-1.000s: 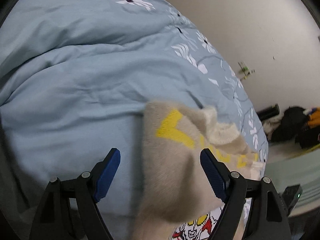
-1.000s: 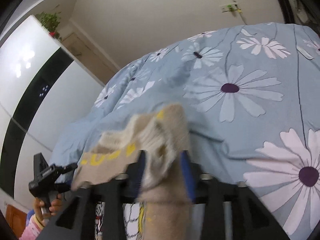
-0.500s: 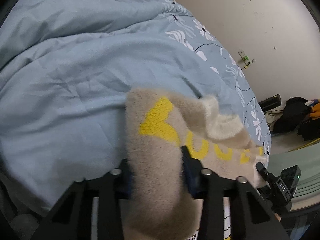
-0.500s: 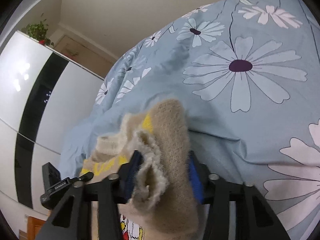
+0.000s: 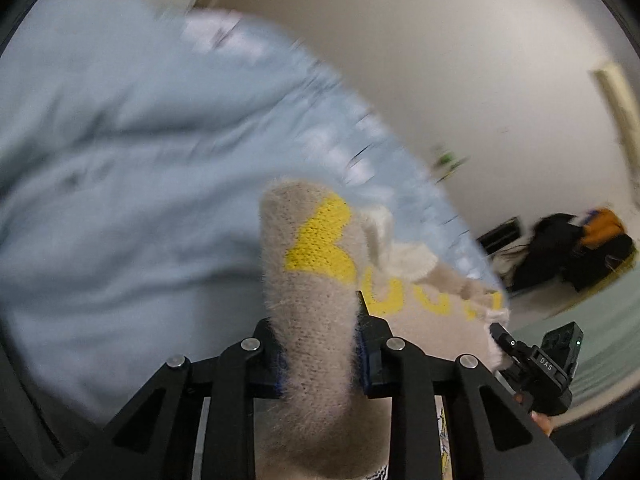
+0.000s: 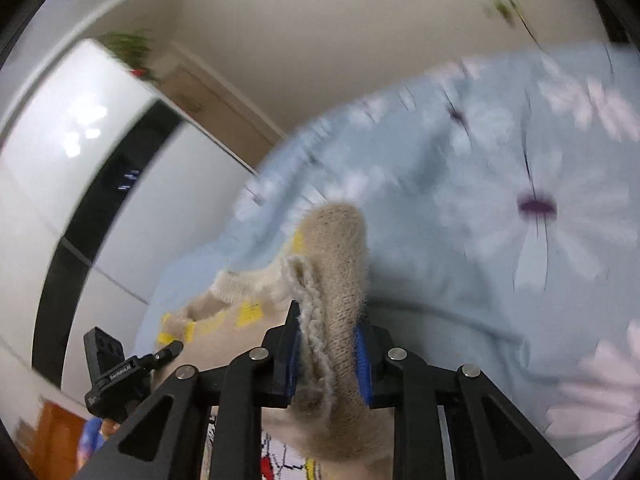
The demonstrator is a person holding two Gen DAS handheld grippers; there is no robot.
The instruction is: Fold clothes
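- Left wrist view only: dark bags (image 5: 568,248) heaped on the floor by the wall; the right gripper (image 5: 536,364) at the sweater's far edge.
- Right wrist view only: white wardrobe (image 6: 72,184) with a black stripe, a plant (image 6: 128,50) on top.
- Blue floral duvet (image 6: 460,220) blurred in both; the yellow lettering cannot be read.
- Beige fuzzy sweater (image 5: 312,312), cream collar, held stretched above the duvet.
- Left gripper (image 5: 320,356): jaws closing, pressed on a sweater fold.
- Right gripper (image 6: 328,360): jaws closing, clamped on the sweater (image 6: 340,280).

left wrist view — close behind sweater (image 5: 320,320), facing down over bed (image 5: 120,160) | right wrist view — likewise, opposite end | shared: sweater, bed
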